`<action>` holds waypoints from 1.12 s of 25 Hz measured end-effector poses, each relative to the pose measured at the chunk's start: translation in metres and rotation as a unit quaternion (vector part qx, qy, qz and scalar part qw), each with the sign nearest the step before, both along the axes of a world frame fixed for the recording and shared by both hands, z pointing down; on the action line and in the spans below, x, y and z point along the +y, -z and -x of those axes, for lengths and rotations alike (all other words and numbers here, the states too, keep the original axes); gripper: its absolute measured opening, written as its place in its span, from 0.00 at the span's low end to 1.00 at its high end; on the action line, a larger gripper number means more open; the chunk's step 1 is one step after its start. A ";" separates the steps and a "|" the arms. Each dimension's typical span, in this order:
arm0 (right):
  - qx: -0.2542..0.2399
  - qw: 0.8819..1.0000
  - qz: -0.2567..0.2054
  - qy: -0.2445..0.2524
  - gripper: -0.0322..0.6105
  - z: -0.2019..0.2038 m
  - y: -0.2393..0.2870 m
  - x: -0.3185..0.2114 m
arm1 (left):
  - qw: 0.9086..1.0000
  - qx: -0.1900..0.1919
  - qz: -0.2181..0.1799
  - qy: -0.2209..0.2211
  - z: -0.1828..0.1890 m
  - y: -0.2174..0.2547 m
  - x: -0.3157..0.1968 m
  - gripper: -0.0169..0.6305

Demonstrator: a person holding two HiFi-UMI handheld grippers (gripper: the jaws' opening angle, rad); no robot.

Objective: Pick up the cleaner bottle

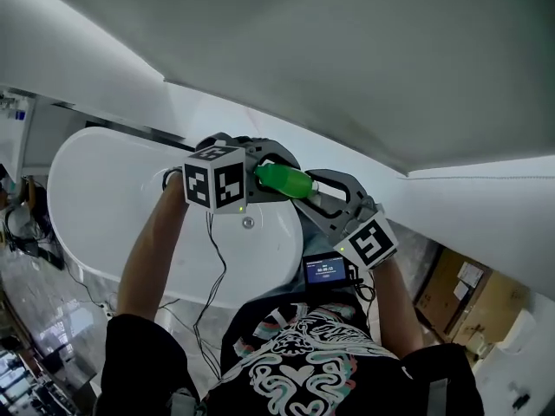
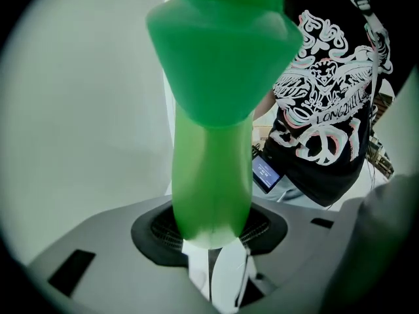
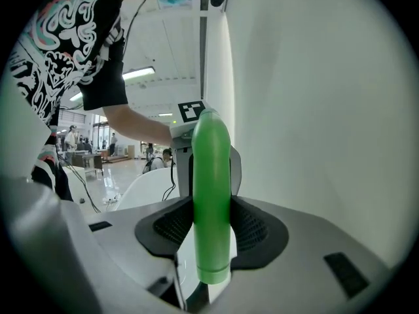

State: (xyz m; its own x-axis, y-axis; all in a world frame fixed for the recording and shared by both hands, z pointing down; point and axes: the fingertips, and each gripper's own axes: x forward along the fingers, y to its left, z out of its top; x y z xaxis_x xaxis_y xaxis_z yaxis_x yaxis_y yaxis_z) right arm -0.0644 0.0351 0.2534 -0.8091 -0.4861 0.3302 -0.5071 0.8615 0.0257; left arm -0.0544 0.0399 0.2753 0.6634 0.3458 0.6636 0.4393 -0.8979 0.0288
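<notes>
The green cleaner bottle (image 1: 283, 180) hangs in the air above a white bathtub (image 1: 104, 198), lying roughly level between my two grippers. My left gripper (image 1: 263, 177), under its marker cube, is shut on one end of it. In the left gripper view the bottle (image 2: 213, 129) fills the middle, narrowing down between the dark pads (image 2: 159, 231), with a white part below it. My right gripper (image 1: 314, 191) is shut on the other end. In the right gripper view the slim green neck (image 3: 211, 201) stands between the ribbed pads (image 3: 256, 231), pressed from both sides.
The tub's drain (image 1: 248, 223) lies under the grippers. A white wall rises close behind the tub. A small lit screen (image 1: 325, 269) hangs at the person's chest, with cables trailing down. Cardboard boxes (image 1: 464, 293) stand on the floor at the lower right.
</notes>
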 end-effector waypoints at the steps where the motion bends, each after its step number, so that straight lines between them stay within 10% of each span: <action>1: -0.001 1.000 0.000 -0.003 0.35 -0.001 0.003 0.004 | 1.000 0.001 -0.001 0.000 -0.001 0.003 0.004 0.33; 28: -0.043 0.994 -0.077 -0.066 0.35 -0.013 0.118 0.065 | 0.996 -0.020 -0.078 -0.046 -0.011 0.116 0.060 0.33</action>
State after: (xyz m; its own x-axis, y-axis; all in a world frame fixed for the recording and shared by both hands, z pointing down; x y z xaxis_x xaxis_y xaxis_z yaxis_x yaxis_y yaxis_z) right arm -0.0519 0.0996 0.1349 -0.7570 -0.6295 0.1751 -0.6217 0.7764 0.1037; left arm -0.0435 0.1002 0.1591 0.6061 0.2944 0.7389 0.5214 -0.8486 -0.0896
